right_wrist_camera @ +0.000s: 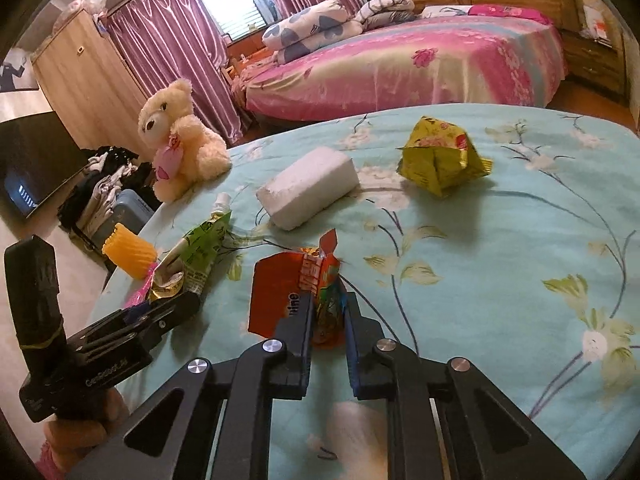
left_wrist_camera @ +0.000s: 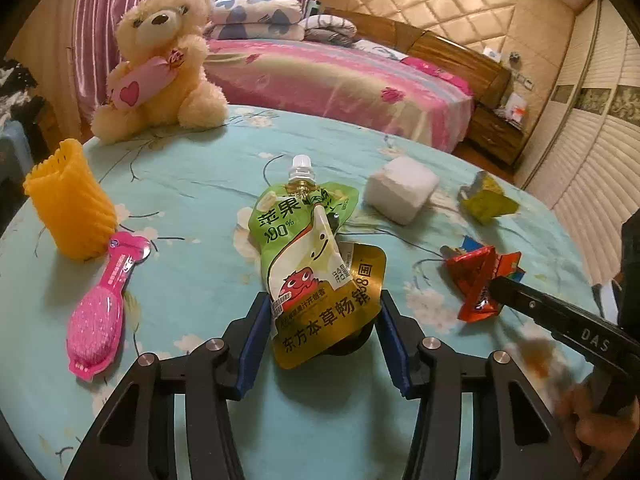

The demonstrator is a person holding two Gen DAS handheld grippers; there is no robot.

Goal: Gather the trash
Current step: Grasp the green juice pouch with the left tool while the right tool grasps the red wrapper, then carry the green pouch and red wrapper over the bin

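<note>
Shiny wrappers on soft printed cloth

You see glossy foil pouches (left_wrist_camera: 316, 256), a crinkled shiny red wrapper (right_wrist_camera: 304, 288), a fuzzy plush bear (left_wrist_camera: 160, 64), a matt white foam block (right_wrist_camera: 308, 192) and a smooth cotton tablecloth (left_wrist_camera: 192, 280).

"100%" on green pouch (left_wrist_camera: 298, 216); "DAS" on right gripper (left_wrist_camera: 494, 286).

Bedrm, pink bed (right_wrist_camera: 400, 64), purple curtains (right_wrist_camera: 168, 32), quilted wall (left_wrist_camera: 440, 4), daylit window (right_wrist_camera: 232, 4)

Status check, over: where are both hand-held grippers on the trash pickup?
Right hand-held gripper shut on red snack wrapper. Left hand-held gripper open, straddling green and gold drink pouches. Green wrapper untouched. Nothing blocking.
</note>
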